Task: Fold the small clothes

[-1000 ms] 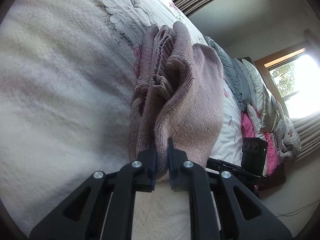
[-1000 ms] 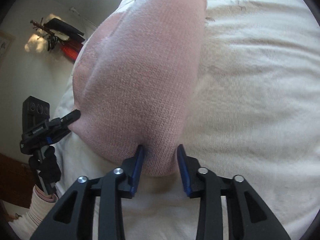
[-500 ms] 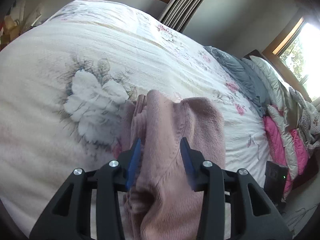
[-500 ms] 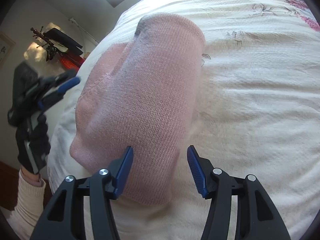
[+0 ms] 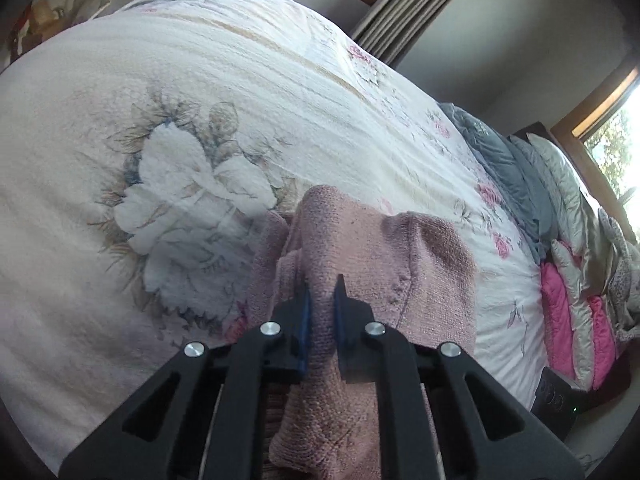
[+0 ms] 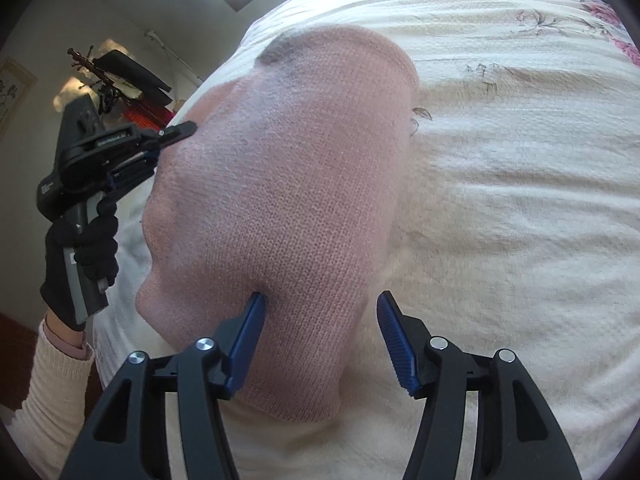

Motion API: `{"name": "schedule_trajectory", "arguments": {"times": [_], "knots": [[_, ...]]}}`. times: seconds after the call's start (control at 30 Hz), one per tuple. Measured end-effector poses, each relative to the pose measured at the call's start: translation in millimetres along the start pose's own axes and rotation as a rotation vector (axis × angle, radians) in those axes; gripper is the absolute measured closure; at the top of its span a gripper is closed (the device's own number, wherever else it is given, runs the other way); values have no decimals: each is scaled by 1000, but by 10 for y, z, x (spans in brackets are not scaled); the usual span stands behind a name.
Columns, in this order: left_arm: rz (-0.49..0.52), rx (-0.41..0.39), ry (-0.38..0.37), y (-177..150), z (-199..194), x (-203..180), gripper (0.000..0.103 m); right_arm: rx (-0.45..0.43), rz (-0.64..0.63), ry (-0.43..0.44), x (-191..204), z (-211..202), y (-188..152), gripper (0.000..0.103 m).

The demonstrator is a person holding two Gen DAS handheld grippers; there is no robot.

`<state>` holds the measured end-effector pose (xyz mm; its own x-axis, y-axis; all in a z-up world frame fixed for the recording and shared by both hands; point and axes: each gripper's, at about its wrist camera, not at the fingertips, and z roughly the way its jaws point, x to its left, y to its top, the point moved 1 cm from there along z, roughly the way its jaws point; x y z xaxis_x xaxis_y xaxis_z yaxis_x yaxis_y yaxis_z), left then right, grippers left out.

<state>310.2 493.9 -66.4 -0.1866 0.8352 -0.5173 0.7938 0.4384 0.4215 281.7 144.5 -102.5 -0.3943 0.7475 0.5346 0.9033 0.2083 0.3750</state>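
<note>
Now, left to right:
Left gripper (image 5: 320, 300): 2 fingers clenched on a ridge of the pink knit garment (image 6: 288, 208).
Garment: folded on the floral bedspread (image 5: 200, 92), long axis running away from both claws.
Right gripper (image 6: 320, 340): released, straddling the garment's near edge.

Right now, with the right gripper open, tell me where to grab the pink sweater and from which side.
Take the near rounded edge of the pink sweater, coming straight in low over the bedspread. That edge already lies between the open right gripper fingers, and the left gripper pinches the far side.
</note>
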Motion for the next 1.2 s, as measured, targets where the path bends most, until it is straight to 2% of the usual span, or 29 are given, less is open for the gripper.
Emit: {"name": "schedule_trajectory", "arguments": {"times": [0.07, 0.17, 0.27, 0.3, 0.4, 0.43, 0.57, 0.7, 0.77, 0.9, 0.97, 1.07, 1.17, 1.2], "knots": [[-16, 62, 6, -24, 159, 108, 94, 7, -4, -3, 22, 33, -5, 43], [-30, 79, -41, -2, 142, 84, 92, 16, -12, -20, 62, 79, 2, 43], [-40, 70, -81, -26, -44, 75, 83, 13, -10, -23, 67, 49, 3, 43], [-39, 69, -92, -51, -109, 75, 72, 10, -10, -22, 80, 33, -5, 43], [-28, 74, -123, -190, -294, 90, 50, -8, -2, -3, 19, -64, -13, 42], [-22, 84, -120, -246, -321, 96, 48, -16, 1, 6, 16, -85, -13, 42], [19, 119, -99, -437, -303, 106, 43, -43, 26, 26, -67, -159, 11, 38], [22, 175, -102, -478, -70, 152, 39, -46, 83, 70, -180, -135, 47, 38], [5, 205, -126, -493, 55, 185, 38, -47, 91, 91, -194, -112, 74, 38], [-52, 270, -230, -528, 297, 258, 31, -41, 106, 128, -245, -37, 120, 36], [-59, 274, -261, -537, 371, 263, 29, -37, 124, 144, -290, 11, 151, 35], [-40, 274, -290, -552, 431, 205, 23, -41, 164, 196, -381, 86, 199, 26], [12, 273, -275, -611, 481, 104, 27, -33, 205, 270, -441, 222, 269, 20], [20, 273, -273, -614, 493, 85, 32, -31, 218, 285, -455, 276, 295, 15]]}}
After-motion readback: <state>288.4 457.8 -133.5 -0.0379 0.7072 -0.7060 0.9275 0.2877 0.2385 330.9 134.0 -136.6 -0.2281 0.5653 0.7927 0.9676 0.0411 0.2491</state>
